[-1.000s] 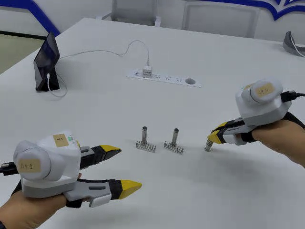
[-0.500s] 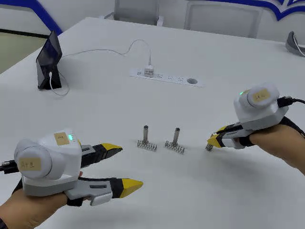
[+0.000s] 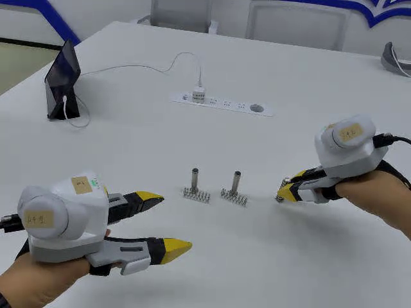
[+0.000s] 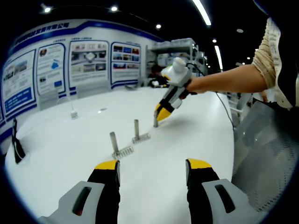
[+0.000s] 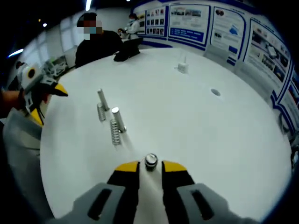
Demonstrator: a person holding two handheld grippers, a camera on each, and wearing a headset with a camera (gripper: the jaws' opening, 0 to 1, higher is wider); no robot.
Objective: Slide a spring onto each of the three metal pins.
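Two bare metal pins [image 3: 194, 178] [image 3: 236, 181] stand upright mid-table, and a spring [image 3: 196, 194] [image 3: 234, 198] lies flat at the foot of each. Both pins [image 5: 101, 97] [image 5: 117, 117] show again in the right gripper view. To their right, my right gripper [image 3: 282, 191] is shut on the third pin [image 5: 150, 161], whose round top sits between the yellow tips. My left gripper [image 3: 174, 222] hovers open at the lower left with nothing between its fingers. It points toward the pins [image 4: 113, 140] [image 4: 136, 128] from a distance.
A white power strip [image 3: 221, 104] with a plugged-in charger lies farther back, and its cable runs to a dark tablet on a stand [image 3: 62, 80] at the left. A person [image 5: 100, 44] sits across the table. Chairs stand behind the far edge.
My right gripper has sunk slightly over the third pin, which is now mostly hidden between its tips. The left gripper has stayed put.
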